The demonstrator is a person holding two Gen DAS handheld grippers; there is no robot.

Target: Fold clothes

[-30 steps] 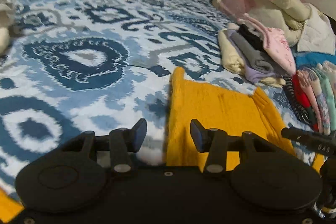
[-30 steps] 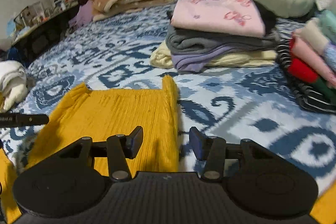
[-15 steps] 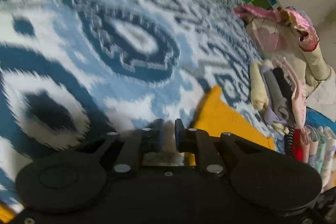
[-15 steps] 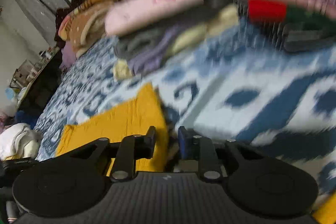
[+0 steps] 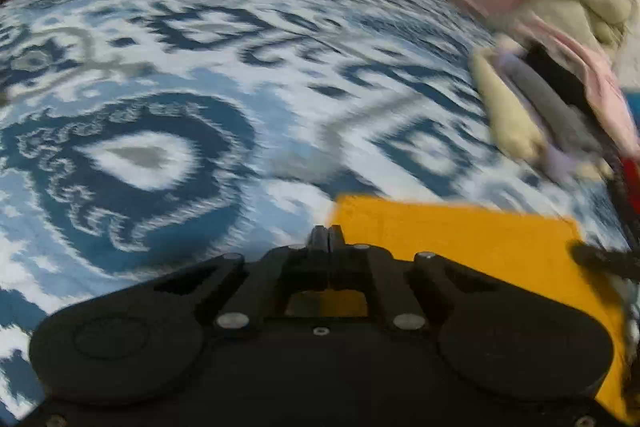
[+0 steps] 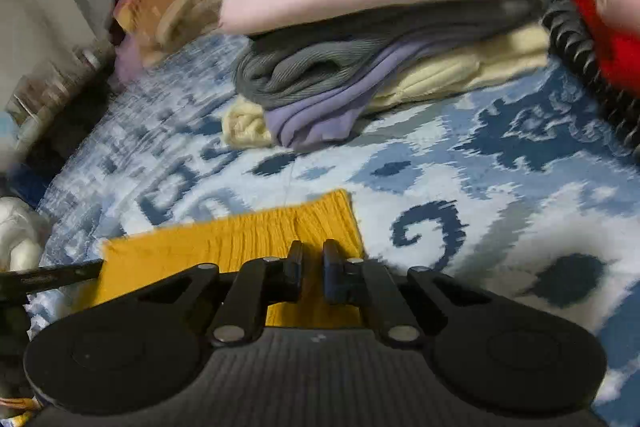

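The yellow garment (image 5: 448,231) lies flat on the blue patterned bed cover (image 5: 168,75). The left tool (image 5: 328,233) has its fingers pressed together at the garment's left corner; whether cloth sits between them cannot be told. The right tool (image 6: 312,261) is over the garment's right edge, its fingers close with a narrow gap between. A stack of folded clothes (image 6: 360,39) sits further back on the bed.
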